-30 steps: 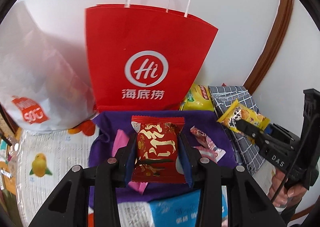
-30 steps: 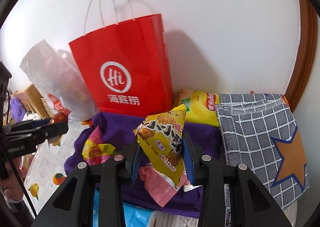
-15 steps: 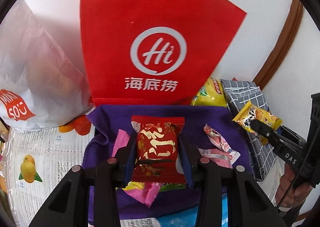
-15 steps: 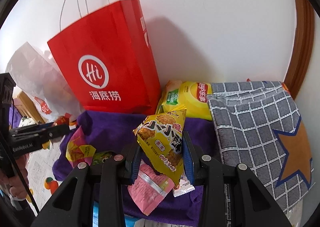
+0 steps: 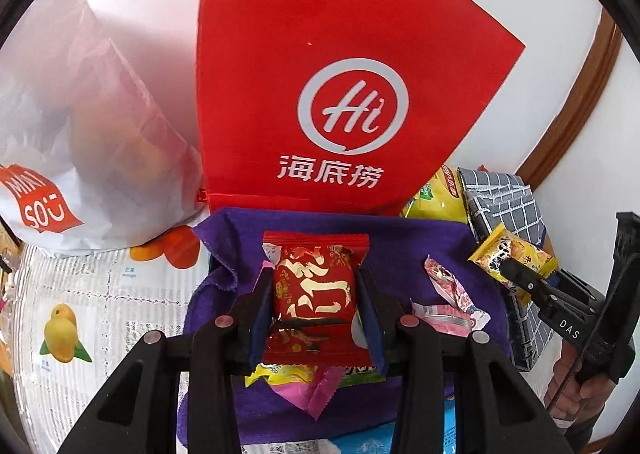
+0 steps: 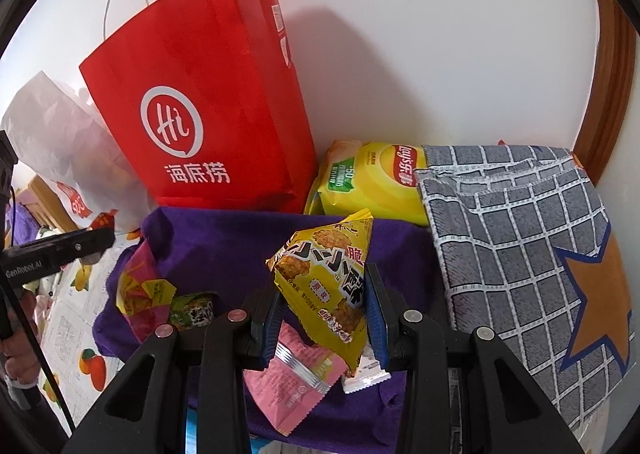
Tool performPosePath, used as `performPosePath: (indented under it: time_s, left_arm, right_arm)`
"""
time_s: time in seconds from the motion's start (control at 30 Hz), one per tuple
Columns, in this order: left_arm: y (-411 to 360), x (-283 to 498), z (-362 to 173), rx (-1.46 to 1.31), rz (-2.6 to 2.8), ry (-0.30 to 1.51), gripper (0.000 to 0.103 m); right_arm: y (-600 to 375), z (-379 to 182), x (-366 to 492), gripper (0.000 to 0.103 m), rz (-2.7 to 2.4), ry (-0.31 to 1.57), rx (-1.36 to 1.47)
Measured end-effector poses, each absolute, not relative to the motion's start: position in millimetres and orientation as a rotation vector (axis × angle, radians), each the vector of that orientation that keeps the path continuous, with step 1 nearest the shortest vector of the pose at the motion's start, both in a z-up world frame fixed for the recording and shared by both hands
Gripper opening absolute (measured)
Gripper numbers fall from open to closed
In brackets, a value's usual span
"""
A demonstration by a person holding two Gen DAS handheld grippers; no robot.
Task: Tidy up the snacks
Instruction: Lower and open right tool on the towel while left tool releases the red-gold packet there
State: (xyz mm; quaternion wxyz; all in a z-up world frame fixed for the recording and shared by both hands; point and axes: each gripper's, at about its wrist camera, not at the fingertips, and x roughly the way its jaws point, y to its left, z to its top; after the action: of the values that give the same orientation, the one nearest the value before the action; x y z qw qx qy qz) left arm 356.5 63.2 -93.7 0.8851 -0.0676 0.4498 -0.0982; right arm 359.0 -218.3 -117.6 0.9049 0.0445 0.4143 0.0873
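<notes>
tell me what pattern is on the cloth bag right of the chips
Grey with a white grid, plus an orange star outlined in blue on the cloth bag; clearest in the right wrist view.

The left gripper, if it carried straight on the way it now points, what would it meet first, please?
Probably the purple cloth just beyond the red snack packet that the left gripper holds, with the red paper bag right behind; depth is hard to judge.

Each black hand-held gripper [image 5: 316, 310] has blue pads [image 6: 376, 318], silver screws and white lettering.
</notes>
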Motion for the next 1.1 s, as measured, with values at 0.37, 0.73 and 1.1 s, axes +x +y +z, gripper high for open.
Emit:
performPosePath:
  time_s: [0.37, 0.73, 1.1]
  left_arm:
    - [54.5, 362.0, -107.0, -0.159, -0.252, 0.985, 0.038]
    - [32.0, 365.0, -127.1, -0.135, -0.292, 1.046, 0.038]
    - [22.3, 368.3, -137.0, -0.13, -0.302, 1.055, 0.038]
  right_arm:
    - [-206.5, -136.9, 367.6, 0.037, 0.205, 0.917, 0.066]
    - [-207.2, -154.9, 377.4, 0.038, 0.17, 0.993, 0.058]
    - [-200.4, -151.2, 375.6, 0.043, 0.181, 0.978, 0.038]
